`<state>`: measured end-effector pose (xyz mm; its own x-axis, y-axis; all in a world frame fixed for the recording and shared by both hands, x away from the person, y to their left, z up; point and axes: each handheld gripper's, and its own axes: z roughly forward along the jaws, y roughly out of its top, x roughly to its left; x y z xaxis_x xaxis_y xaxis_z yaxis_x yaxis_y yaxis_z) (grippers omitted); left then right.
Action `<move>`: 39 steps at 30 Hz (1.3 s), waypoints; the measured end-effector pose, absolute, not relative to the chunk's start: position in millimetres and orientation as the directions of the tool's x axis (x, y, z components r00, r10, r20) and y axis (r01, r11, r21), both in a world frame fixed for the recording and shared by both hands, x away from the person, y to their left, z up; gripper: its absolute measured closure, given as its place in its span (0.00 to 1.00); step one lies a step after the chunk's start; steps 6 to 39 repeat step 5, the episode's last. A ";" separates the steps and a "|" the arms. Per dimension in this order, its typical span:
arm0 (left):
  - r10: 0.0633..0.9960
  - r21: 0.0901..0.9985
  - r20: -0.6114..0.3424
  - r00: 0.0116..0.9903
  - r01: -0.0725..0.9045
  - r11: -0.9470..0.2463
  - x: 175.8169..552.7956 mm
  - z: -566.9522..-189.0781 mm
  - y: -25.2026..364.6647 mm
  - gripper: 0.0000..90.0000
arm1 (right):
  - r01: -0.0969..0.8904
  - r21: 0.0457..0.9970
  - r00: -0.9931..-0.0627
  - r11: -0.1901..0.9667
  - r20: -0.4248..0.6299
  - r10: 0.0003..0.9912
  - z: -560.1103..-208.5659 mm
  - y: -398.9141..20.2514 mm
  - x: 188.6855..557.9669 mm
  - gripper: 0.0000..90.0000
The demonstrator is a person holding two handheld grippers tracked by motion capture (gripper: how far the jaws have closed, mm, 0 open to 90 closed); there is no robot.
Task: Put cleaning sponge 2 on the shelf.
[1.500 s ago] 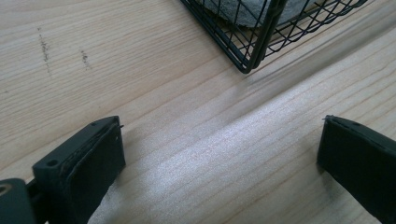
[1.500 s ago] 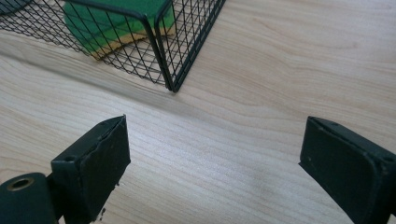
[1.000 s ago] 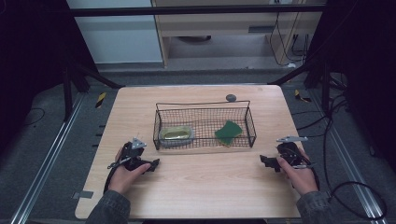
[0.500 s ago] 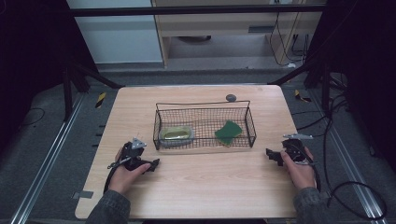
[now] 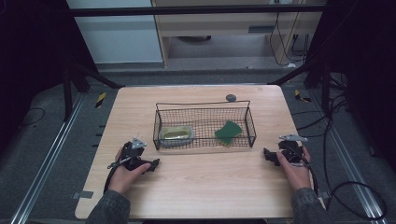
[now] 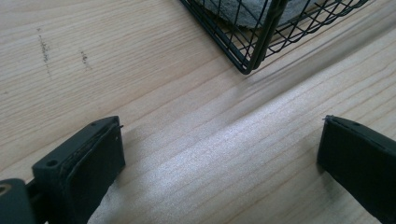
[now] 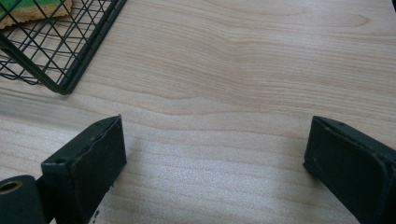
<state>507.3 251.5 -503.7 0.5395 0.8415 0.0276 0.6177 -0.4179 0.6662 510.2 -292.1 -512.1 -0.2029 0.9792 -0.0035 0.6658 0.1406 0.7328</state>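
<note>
Left gripper (image 5: 150,164) resting on the table (image 5: 205,186) near the front-left corner of the wire basket (image 5: 203,106), jaws spread wide, nothing between them. Inside the basket, a grey-and-yellow sponge (image 5: 176,135) at left, a green sponge (image 5: 228,132) at right, well apart. Right gripper (image 5: 270,155) low over the table, just beyond the basket's right end; jaws just opened further, now wide and empty.

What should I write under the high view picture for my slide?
Two open hand-held grippers, left gripper and right gripper, rest on the table before a wire basket holding a green sponge and a tin.
</note>
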 end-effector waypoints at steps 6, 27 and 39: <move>0.841 0.667 0.028 0.540 0.617 -0.419 508.1 -503.7 251.3 0.00 | 0.672 0.730 -0.188 0.127 0.001 0.982 -512.0 -291.0 509.4 0.05; 0.841 0.667 0.028 0.540 0.617 -0.419 508.1 -503.7 251.3 0.00 | 0.672 0.730 -0.188 0.127 0.001 0.982 -512.0 -291.0 509.4 0.05; 0.841 0.667 0.028 0.540 0.617 -0.419 508.1 -503.7 251.3 0.00 | 0.672 0.730 -0.188 0.127 0.001 0.982 -512.0 -291.0 509.4 0.05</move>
